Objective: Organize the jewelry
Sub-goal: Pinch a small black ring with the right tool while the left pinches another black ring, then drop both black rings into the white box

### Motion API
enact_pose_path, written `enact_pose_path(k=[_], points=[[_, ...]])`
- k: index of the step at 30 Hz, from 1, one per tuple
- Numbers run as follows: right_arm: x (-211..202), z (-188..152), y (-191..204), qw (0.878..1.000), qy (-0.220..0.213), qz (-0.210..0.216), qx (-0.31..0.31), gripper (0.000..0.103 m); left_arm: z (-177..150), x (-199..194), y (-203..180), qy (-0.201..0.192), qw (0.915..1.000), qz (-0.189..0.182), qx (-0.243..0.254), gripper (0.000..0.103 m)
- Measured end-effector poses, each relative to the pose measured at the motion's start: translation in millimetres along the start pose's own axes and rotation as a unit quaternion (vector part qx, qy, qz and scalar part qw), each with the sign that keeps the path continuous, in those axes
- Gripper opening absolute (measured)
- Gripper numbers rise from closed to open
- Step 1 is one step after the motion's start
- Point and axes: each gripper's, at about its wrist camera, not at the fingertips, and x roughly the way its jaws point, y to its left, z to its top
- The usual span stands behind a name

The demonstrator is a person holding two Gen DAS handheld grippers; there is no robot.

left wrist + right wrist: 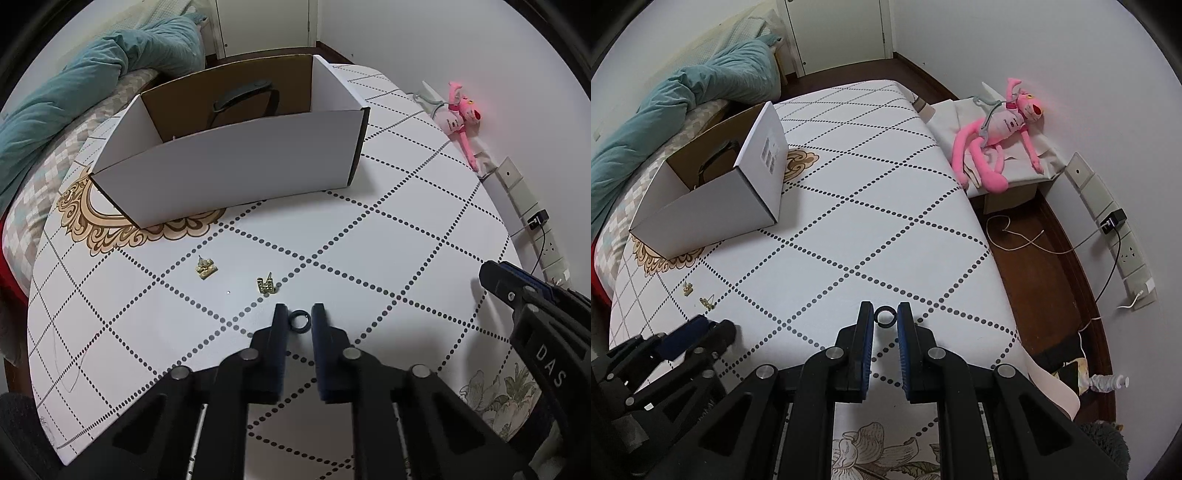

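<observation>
My left gripper point(299, 320) and right gripper point(885, 316) each pinch a small dark ring point(299, 321) point(885, 317) edge-on; rigid, light, probably slippery, so I hold across the band.

A bench point(886, 206) covered in a white cloth with dotted diamond lines stands in a room with plain pale walls point(1015, 44) and a dark brown wooden floor point(1045, 258). Along the bench's left edge lies a bed with a checked cover point(48, 177) and a rumpled teal duvet point(683, 96). Past the far edge, a white door point(834, 29) is shut. Off the bench's right edge, a pink plush toy point(993, 136) lies on a low cloth-covered box. Wall sockets point(1108, 214) with a plugged-in charger line the right wall, and a thin cord point(1027, 240) trails across the floor.
</observation>
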Motion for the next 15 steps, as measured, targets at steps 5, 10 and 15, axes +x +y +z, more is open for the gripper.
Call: enact_pose_path(k=[5, 10, 15], points=[[-4.7, 1.6, 3.0, 1.0, -0.005, 0.004, -0.001, 0.014, -2.7, -1.3, 5.4, -0.002, 0.9999, -0.008, -0.007, 0.01], [-18.9, 12.9, 9.7, 0.999, -0.012, 0.035, 0.003, 0.013, 6.8, -30.2, 18.4, -0.02, 0.9992, -0.03, -0.019, 0.01], [-37.9, 54.8, 38.9, 0.995, -0.025, 0.101, -0.009, 0.013, 51.1, -67.2, 53.9, -0.043, 0.9956, -0.067, -0.049, 0.01]])
